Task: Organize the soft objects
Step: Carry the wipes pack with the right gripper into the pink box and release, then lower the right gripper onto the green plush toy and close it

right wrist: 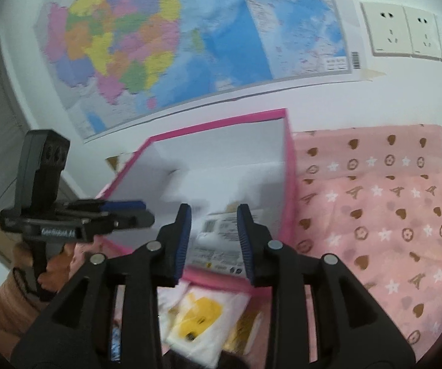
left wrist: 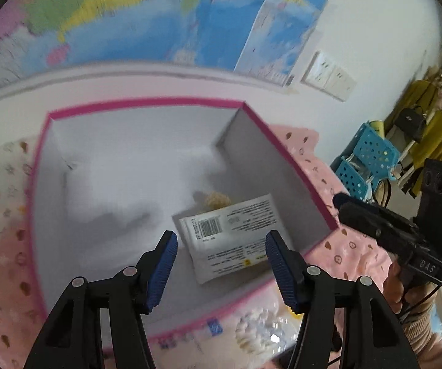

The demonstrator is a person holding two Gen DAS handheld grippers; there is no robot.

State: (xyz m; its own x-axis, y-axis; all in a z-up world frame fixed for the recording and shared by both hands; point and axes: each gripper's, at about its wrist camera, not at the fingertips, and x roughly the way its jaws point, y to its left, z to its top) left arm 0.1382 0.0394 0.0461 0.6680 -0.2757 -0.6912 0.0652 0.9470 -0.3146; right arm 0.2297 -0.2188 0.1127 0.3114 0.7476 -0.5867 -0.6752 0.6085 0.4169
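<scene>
A white box with a pink rim [left wrist: 147,104] [right wrist: 221,121] stands open on a pink patterned bedspread [right wrist: 374,215]. Inside it, near the front right corner, a flat white packet with a barcode [left wrist: 230,236] [right wrist: 217,240] lies next to a small cream fluffy thing [left wrist: 217,200]. My left gripper [left wrist: 221,246] hovers over the box, open, its blue pads clear of the packet below. The right gripper [right wrist: 214,215] is open too, above the box's near wall, with nothing held. Each gripper shows side-on in the other's view: right gripper [left wrist: 374,221], left gripper [right wrist: 122,212].
In front of the box lie a clear bag of white pieces [left wrist: 260,329] and a white-and-yellow packet [right wrist: 202,310]. A map [right wrist: 190,37] and wall sockets [right wrist: 405,30] are behind. Blue baskets [left wrist: 371,150] and a yellow garment [left wrist: 429,129] stand off to the right.
</scene>
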